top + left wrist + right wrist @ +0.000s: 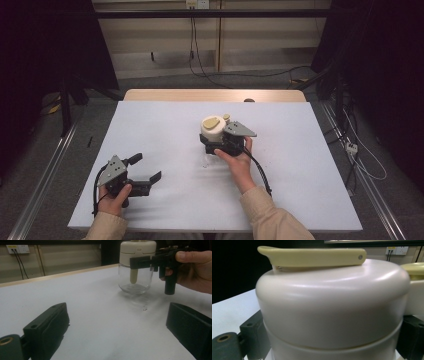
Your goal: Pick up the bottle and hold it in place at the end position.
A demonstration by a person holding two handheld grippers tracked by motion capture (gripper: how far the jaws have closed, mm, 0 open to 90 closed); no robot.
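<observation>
Currently the right hand-held gripper (pixel 220 142) is clamping a jar (pixel 135 277) near the middle of the white surface (pixel 165 130), its jaws closing on either side of the cream lid (pixel 332 305) just above the clear glass body. The jar is standing upright, its base apparently resting on the surface. Judging by its look, the glass is rigid, smooth, breakable and likely slippery, while the plastic lid is offering a duller, safer hold; gripping at the lid's lower band is advisable. The yellow flip tab (pixel 312 257) on top is looking hinged and should be avoided. The left hand-held gripper (pixel 142 172) is resting open and empty, well apart.
</observation>
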